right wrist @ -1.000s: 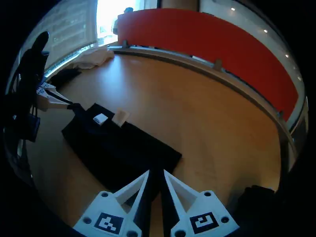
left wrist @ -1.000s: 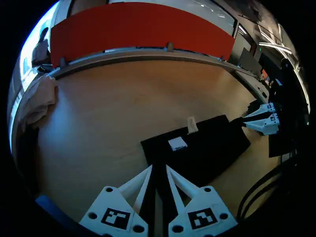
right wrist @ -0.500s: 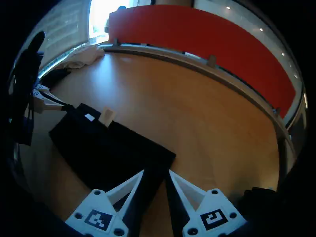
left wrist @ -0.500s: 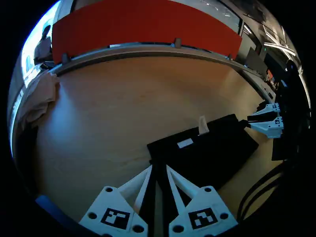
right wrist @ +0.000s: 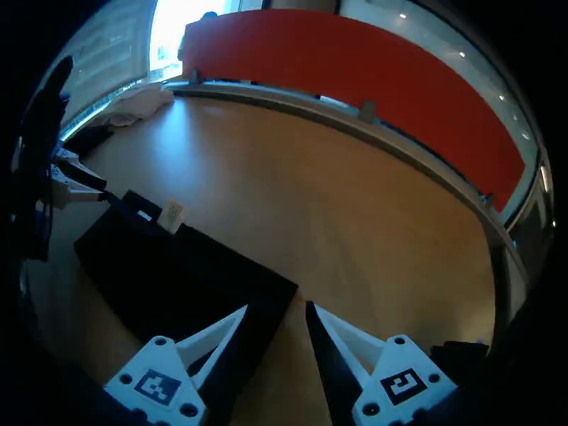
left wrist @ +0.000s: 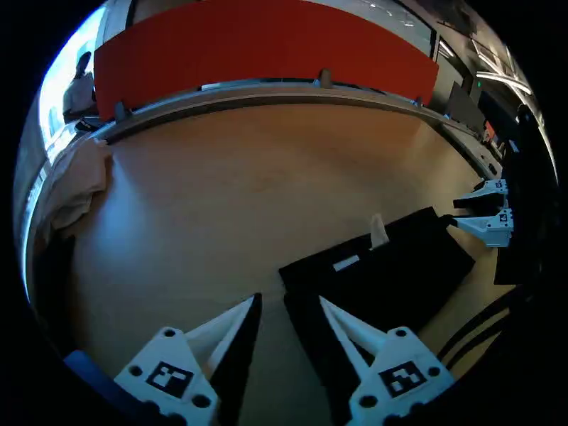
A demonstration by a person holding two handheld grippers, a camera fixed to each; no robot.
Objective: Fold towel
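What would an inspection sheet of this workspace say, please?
Surface: wooden table, with a rail along its far edge.
Job's things: black towel lies flat; beige tag and white label sit at its far edge.
Clutter: beige cloth bunched at a far corner of the table.
Grippers: left gripper open at one end of the towel; right gripper open at the other end; neither clamps it.
Cables: dark cables beside the table's near edge.
Surroundings: red panel behind the table; a person far off by a bright window.
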